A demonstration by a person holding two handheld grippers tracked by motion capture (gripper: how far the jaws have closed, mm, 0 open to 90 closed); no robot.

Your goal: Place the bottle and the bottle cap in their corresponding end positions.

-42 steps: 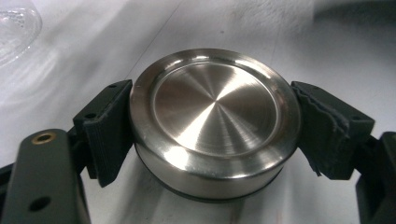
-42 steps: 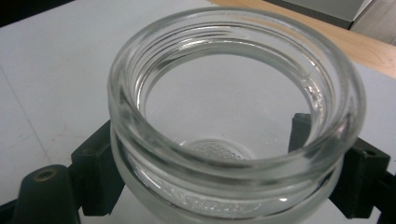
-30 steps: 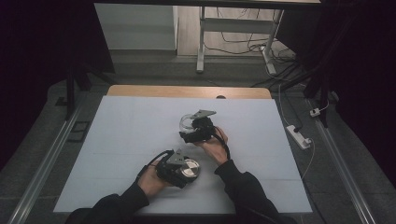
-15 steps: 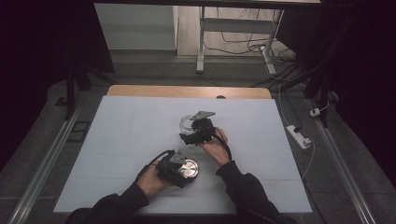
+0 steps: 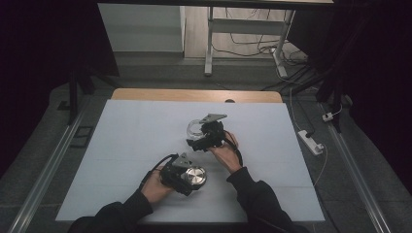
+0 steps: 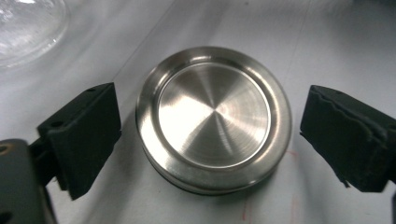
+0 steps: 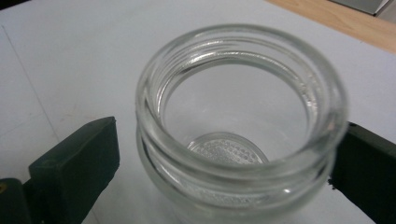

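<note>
White sheet covers the surface (image 5: 126,145), a strip of bare wood along its far edge, middle of the high view. Person's forearms enter from the bottom edge, dark sleeves.

Glass jar (image 7: 238,126), clear, upright, mouth open with a threaded neck; just right of centre in the high view, lower centre in the right gripper view. Right tongs (image 5: 200,137) straddle it: jaws have just been opening, one black pad stands clear on the left of the jar, the other sits at the jar's right side (contact there hard to judge). Nothing gripped.

Metal lid (image 6: 214,119), brushed steel, round, lying flat on the sheet, below centre in the high view and near the jar but apart from it. Left tongs (image 5: 194,177) bracket it (jaws have just been opening too), a visible gap between each pad and the lid's rim. Lid rests free. Jar's edge shows in the upper left of the left gripper view.
</note>
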